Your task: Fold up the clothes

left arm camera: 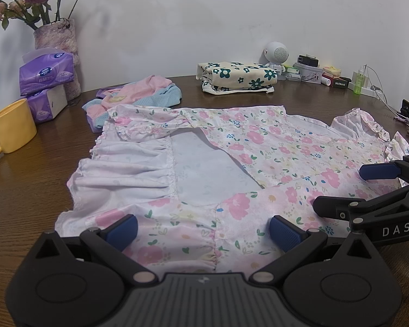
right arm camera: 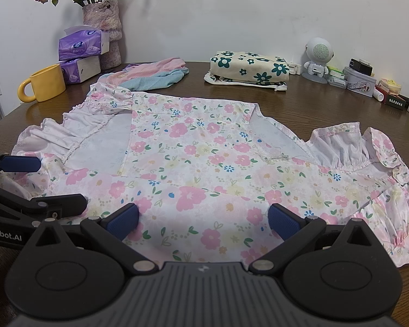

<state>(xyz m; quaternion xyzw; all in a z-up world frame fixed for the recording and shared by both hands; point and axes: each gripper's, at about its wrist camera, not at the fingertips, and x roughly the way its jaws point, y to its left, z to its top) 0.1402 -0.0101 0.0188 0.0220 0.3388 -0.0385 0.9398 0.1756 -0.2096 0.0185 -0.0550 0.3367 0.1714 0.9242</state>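
Observation:
A pink floral dress (left arm camera: 259,147) lies spread on the brown table (left arm camera: 27,190), with both long sides turned in over its pale inside. The same dress (right arm camera: 204,158) fills the right wrist view. My left gripper (left arm camera: 203,227) hovers open over the near folded edge, nothing between its blue pads. My right gripper (right arm camera: 203,220) is open too, above the near edge further right. Each gripper shows in the other's view: the right gripper (left arm camera: 340,188) at the right side, the left gripper (right arm camera: 60,182) at the left side, both with fingers apart.
A pink and blue garment (left arm camera: 139,95) lies bunched behind the dress. A folded cream cloth with green flowers (left arm camera: 237,77) sits at the back. A yellow mug (left arm camera: 12,126), tissue packs (left arm camera: 46,81) and a vase (left arm camera: 60,43) stand at the left; a small speaker (left arm camera: 276,54) and boxes at the back right.

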